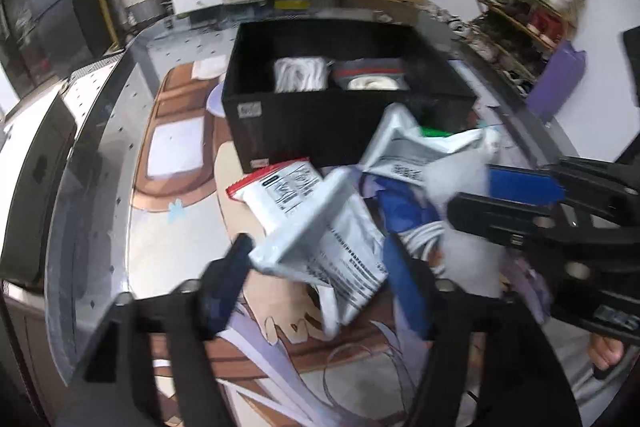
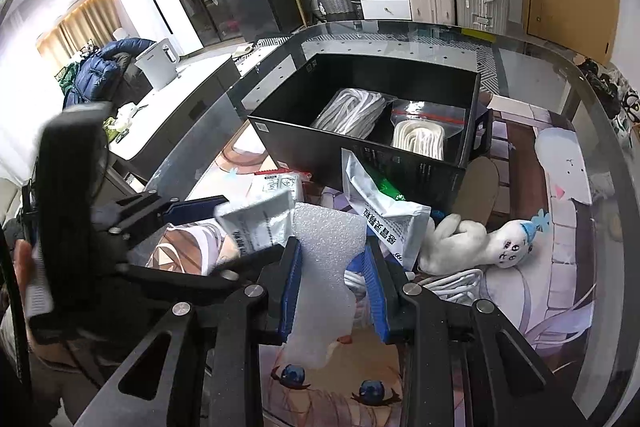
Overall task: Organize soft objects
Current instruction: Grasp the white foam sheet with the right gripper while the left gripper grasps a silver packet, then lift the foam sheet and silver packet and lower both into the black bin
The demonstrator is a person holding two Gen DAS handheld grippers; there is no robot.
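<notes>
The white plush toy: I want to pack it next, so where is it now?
In the right wrist view, the white plush toy lies on the table right of the right tongs, below the black box's corner, beside a silver pouch.

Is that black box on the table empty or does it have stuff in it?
Partly filled. The black box holds two bagged bundles of white rope, side by side, with bare floor around them.

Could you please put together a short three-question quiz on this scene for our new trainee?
1. True or false: the black storage box is empty.
2. What does the right gripper hold? A) white foam sheet B) white plush toy C) rope
3. What lies between the open left gripper's fingers?

Key: 1. False, two bagged white rope bundles lie inside. 2. A. 3. A silver-white printed pouch.
</notes>
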